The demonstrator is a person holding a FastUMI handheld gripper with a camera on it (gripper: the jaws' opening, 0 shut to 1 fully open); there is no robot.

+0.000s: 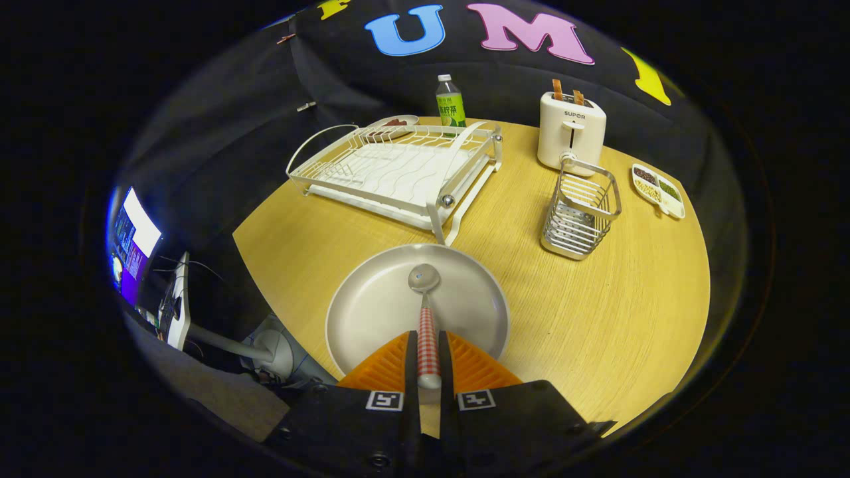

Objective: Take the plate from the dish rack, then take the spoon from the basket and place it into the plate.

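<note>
At ten o'clock, your dish rack (398, 172) stands empty; dead ahead, your tongs (429, 362) pinch the checked-handled spoon (425, 312), bowl over the plate (417, 309), ready to drop; the basket (581, 212) sits at two o'clock.

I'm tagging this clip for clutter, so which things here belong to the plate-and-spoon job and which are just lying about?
Job: plate; spoon, clamped in the hand-held gripper over the plate; dish rack; basket.

Lying about: toaster, bottle, divided snack dish, small dish behind the rack.
</note>
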